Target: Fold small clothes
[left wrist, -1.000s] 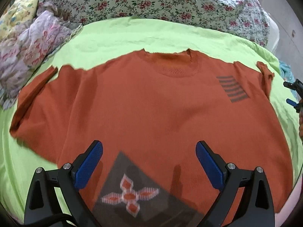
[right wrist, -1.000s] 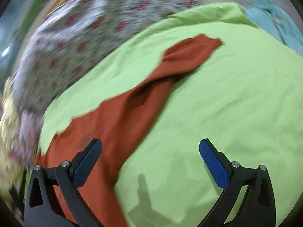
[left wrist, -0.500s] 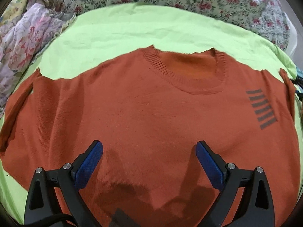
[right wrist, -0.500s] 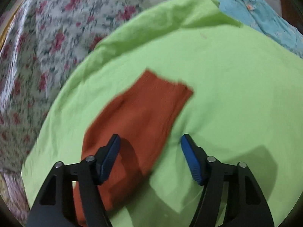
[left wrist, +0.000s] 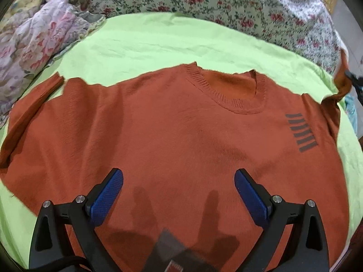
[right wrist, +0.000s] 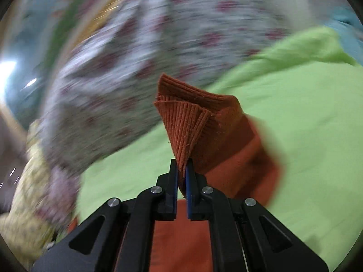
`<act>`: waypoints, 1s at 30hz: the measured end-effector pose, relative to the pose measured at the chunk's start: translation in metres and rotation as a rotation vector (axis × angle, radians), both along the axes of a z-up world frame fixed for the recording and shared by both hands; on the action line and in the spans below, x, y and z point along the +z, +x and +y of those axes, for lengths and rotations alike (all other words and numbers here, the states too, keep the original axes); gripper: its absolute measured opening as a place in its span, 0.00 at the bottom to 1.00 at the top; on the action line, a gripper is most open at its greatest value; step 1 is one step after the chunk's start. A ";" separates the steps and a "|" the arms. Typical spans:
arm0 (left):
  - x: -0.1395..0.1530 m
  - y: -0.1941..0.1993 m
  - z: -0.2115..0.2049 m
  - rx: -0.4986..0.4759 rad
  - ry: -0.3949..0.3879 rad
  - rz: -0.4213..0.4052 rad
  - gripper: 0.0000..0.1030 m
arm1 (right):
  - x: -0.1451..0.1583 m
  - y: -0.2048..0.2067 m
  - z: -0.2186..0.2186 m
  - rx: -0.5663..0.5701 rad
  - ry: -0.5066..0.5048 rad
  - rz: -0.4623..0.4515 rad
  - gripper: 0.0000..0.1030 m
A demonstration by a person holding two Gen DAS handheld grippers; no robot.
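Note:
An orange knit sweater (left wrist: 177, 140) with a ribbed round collar and a dark stripe print lies front up and spread out on a lime green sheet (left wrist: 158, 43). My left gripper (left wrist: 178, 188) is open and empty, hovering over the sweater's lower middle. My right gripper (right wrist: 181, 170) is shut on the ribbed cuff of the sweater's right sleeve (right wrist: 188, 122) and holds it lifted above the sheet. In the left wrist view that raised sleeve (left wrist: 342, 74) shows at the far right edge. The left sleeve (left wrist: 34, 99) lies flat at the left.
A floral bedspread (left wrist: 226, 2) runs along the far side. A crumpled pink floral cloth (left wrist: 31, 43) lies at the left. A light blue cloth (right wrist: 349, 27) sits at the far right past the sheet. The right wrist view is motion blurred.
My right gripper closed on the right sleeve's cuff and lifted it off the sheet. My left gripper moved forward over the sweater's body and stayed open.

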State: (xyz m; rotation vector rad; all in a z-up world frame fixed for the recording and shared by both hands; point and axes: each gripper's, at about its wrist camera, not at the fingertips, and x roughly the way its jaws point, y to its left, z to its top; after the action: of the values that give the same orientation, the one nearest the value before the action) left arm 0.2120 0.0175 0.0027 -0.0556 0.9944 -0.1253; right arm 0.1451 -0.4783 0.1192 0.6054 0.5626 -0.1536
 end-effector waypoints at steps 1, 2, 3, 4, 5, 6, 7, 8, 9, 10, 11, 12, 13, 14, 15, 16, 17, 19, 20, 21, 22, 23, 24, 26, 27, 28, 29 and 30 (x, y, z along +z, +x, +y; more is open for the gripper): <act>0.003 -0.004 0.004 0.002 -0.007 -0.006 0.96 | 0.006 0.007 0.032 0.078 0.001 -0.010 0.06; 0.007 -0.010 0.010 0.004 -0.019 -0.014 0.96 | 0.009 0.010 0.054 0.129 0.003 -0.017 0.06; 0.010 -0.015 0.015 0.006 -0.028 -0.020 0.96 | 0.011 0.017 0.078 0.191 0.010 -0.023 0.06; 0.013 -0.019 0.019 0.008 -0.038 -0.026 0.96 | 0.014 0.023 0.110 0.271 0.019 -0.029 0.06; 0.016 -0.024 0.024 0.011 -0.049 -0.036 0.96 | 0.015 0.027 0.129 0.322 0.025 -0.032 0.06; 0.018 -0.028 0.029 0.013 -0.056 -0.042 0.96 | 0.014 0.032 0.159 0.401 0.036 -0.034 0.06; 0.020 -0.031 0.033 0.015 -0.066 -0.048 0.96 | 0.013 0.034 0.181 0.454 0.041 -0.035 0.06; 0.021 -0.036 0.038 0.017 -0.077 -0.052 0.96 | 0.010 0.037 0.202 0.506 0.047 -0.033 0.06; 0.021 -0.039 0.042 0.019 -0.085 -0.053 0.96 | 0.006 0.042 0.223 0.556 0.050 -0.024 0.06; 0.021 -0.042 0.045 0.020 -0.091 -0.053 0.96 | -0.002 0.047 0.243 0.597 0.052 -0.011 0.06; 0.021 -0.045 0.049 0.021 -0.099 -0.051 0.96 | -0.010 0.053 0.260 0.629 0.062 0.010 0.06; 0.020 -0.047 0.052 0.022 -0.105 -0.049 0.96 | -0.020 0.057 0.272 0.650 0.074 0.030 0.06; 0.019 -0.049 0.054 0.021 -0.113 -0.047 0.96 | -0.033 0.061 0.287 0.670 0.091 0.057 0.06; 0.019 -0.051 0.057 0.019 -0.123 -0.047 0.96 | -0.043 0.063 0.293 0.679 0.102 0.075 0.06; 0.019 -0.052 0.059 0.017 -0.134 -0.046 0.96 | -0.054 0.064 0.302 0.688 0.117 0.096 0.06; 0.018 -0.052 0.060 0.016 -0.142 -0.045 0.96 | -0.068 0.067 0.310 0.696 0.134 0.122 0.06; 0.018 -0.052 0.062 0.016 -0.153 -0.043 0.96 | -0.078 0.062 0.317 0.703 0.142 0.138 0.06; 0.016 -0.049 0.062 0.015 -0.171 -0.037 0.96 | -0.099 0.064 0.328 0.715 0.160 0.180 0.06; 0.015 -0.047 0.061 0.012 -0.181 -0.033 0.96 | -0.109 0.066 0.333 0.713 0.167 0.199 0.06; 0.013 -0.047 0.060 0.009 -0.186 -0.028 0.96 | -0.116 0.067 0.337 0.716 0.180 0.212 0.06; 0.011 -0.044 0.058 0.005 -0.191 -0.020 0.96 | -0.121 0.069 0.339 0.717 0.195 0.221 0.09; 0.010 -0.042 0.056 0.000 -0.195 -0.012 0.96 | -0.127 0.072 0.341 0.717 0.215 0.232 0.11; 0.008 -0.039 0.053 -0.005 -0.201 -0.003 0.96 | -0.133 0.073 0.340 0.707 0.240 0.252 0.12; 0.003 -0.031 0.047 -0.017 -0.212 0.017 0.96 | -0.145 0.076 0.335 0.693 0.308 0.304 0.17; 0.001 -0.028 0.045 -0.022 -0.222 0.026 0.96 | -0.147 0.075 0.333 0.690 0.330 0.310 0.20; -0.002 -0.024 0.044 -0.023 -0.232 0.038 0.96 | -0.147 0.071 0.329 0.684 0.336 0.300 0.22; -0.007 -0.018 0.041 -0.017 -0.248 0.060 0.96 | -0.143 0.066 0.324 0.671 0.330 0.286 0.27; -0.011 -0.014 0.040 -0.012 -0.260 0.075 0.96 | -0.140 0.061 0.319 0.659 0.325 0.275 0.33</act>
State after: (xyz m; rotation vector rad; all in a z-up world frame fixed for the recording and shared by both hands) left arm 0.1977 0.0571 -0.0085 -0.2944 1.0489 -0.2643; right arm 0.2065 -0.1593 -0.0210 0.6869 1.0375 0.4919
